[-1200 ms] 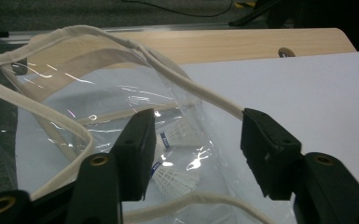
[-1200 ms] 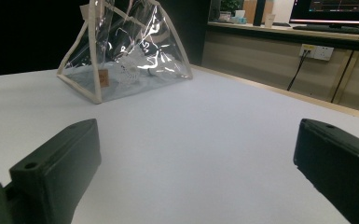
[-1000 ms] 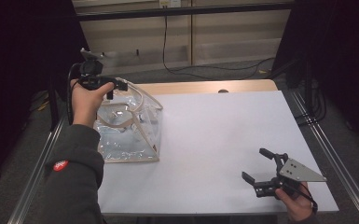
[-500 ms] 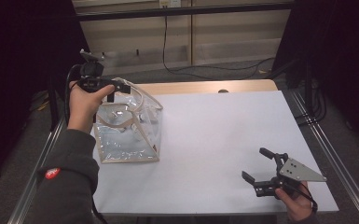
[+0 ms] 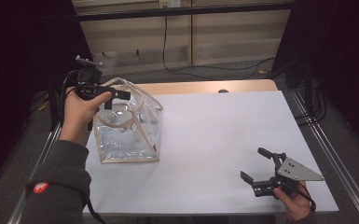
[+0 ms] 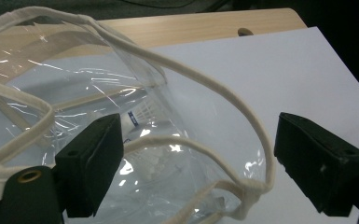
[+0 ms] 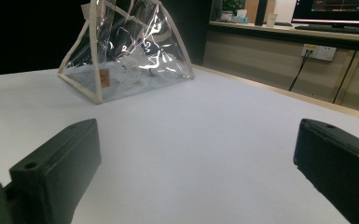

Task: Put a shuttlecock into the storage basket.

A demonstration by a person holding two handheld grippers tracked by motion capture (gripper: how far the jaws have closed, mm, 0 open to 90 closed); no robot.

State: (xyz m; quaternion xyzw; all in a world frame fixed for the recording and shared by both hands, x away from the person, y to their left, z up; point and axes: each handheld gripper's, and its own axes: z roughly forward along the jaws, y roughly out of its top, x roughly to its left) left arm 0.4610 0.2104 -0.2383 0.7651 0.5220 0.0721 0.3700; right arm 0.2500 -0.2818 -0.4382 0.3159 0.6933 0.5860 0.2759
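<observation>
While the left hand-held gripper [image 5: 121, 94] hangs over the top rim of the clear plastic tote bag with cream fabric trim and cord handles [image 5: 127, 131], its jaws have just been opening and now stand apart. In the left gripper view a loop of the cream cord handle [image 6: 242, 109] runs between them, yet neither pad presses on it, so the bag is released. It stands on its own at the left side of the white surface [image 5: 224, 135], near the far edge, with a white feathered shuttlecock [image 7: 133, 70] lying inside on its floor.

To finish this step well, I would lift the left gripper straight up and clear of the cord before moving it sideways, since a jaw catching the loop could tip the light bag over. A slow withdrawal looks wise, as the thin plastic walls will likely sag.

Over at the right near corner, the right hand-held gripper [image 5: 257, 169] rests low above the bare surface, jaws spread wide and holding nothing, well apart from the bag.
</observation>
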